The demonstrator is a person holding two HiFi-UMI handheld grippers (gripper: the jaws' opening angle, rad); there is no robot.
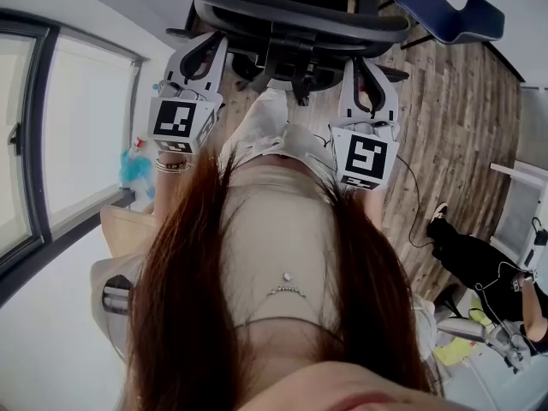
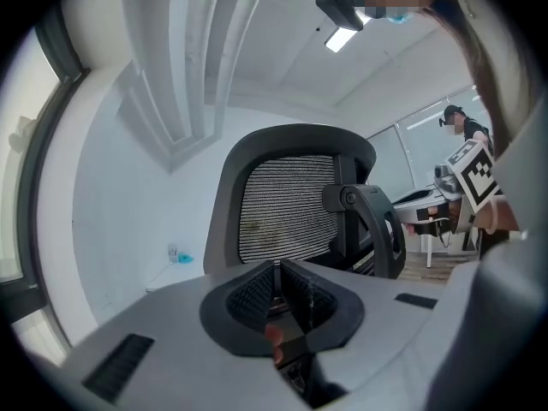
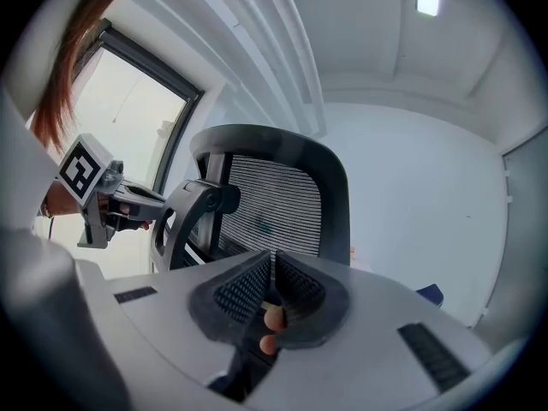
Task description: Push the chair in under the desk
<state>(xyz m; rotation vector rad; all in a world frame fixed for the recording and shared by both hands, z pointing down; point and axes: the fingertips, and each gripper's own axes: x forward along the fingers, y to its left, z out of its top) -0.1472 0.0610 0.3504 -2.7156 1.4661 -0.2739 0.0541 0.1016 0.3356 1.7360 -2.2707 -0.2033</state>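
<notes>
Chair point(image 1: 300, 15) stands just beyond the two grippers: the left gripper point(image 2: 276, 268) and the right gripper point(image 3: 271, 259) are both clenched, jaws together with nothing between them, pointing at its mesh back. Under it lies a wooden plank floor point(image 1: 462, 118). A large window point(image 1: 51, 144) is on the left, and a white wall point(image 3: 411, 169) is far behind the chair.

Right claw point(image 3: 272, 262), jaws together, empty, near the mesh-backed chair point(image 3: 276, 202); left claw point(image 3: 135, 202) left of its armrest.

Wood-plank floor point(image 1: 462, 101) with a black office chair point(image 1: 300, 24) and a person's dark shoe point(image 1: 437, 220) on it.
</notes>
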